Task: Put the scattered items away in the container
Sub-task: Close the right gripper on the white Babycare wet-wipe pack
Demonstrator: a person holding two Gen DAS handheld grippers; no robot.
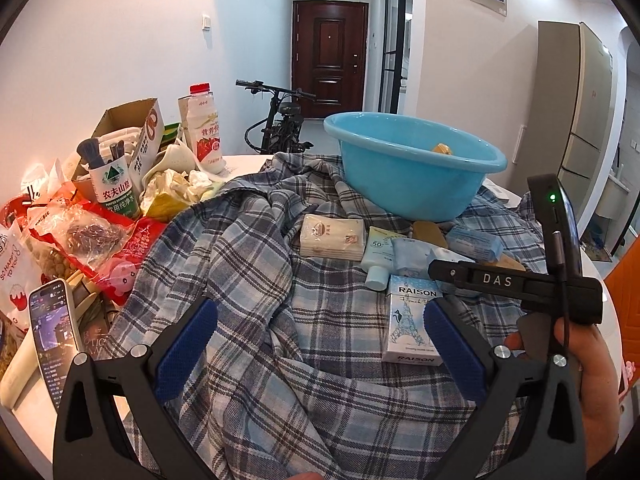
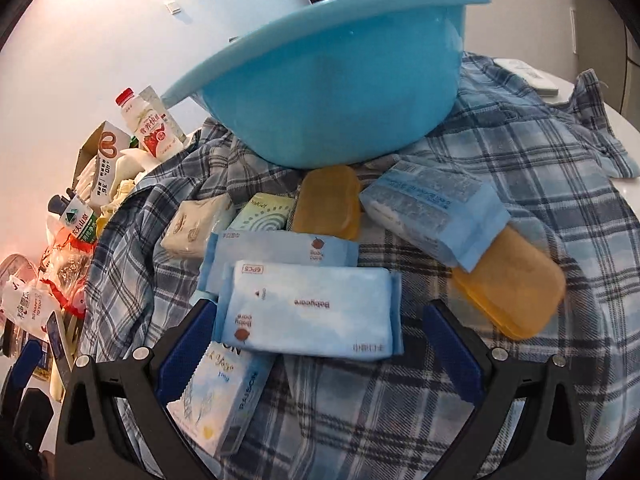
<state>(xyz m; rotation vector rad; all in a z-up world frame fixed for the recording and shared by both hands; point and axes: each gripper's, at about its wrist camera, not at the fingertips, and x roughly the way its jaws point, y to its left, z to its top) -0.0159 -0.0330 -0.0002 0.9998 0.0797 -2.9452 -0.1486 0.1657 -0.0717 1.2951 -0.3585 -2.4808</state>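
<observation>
Blue basin (image 2: pixel 320 80): set tilted on the plaid shirt (image 2: pixel 500 200) at twelve o'clock. Tissue pack (image 2: pixel 308 312): lying between the spread, empty fingers of the right gripper (image 2: pixel 320 356). Left gripper (image 1: pixel 320 356): likewise spread, empty. Risk: neighbouring packets may be dragged along, being overlapped.

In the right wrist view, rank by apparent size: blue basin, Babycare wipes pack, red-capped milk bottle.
Largest to smallest:
1. blue basin
2. Babycare wipes pack, though nearness to the camera inflates it
3. red-capped milk bottle, farther away
</observation>
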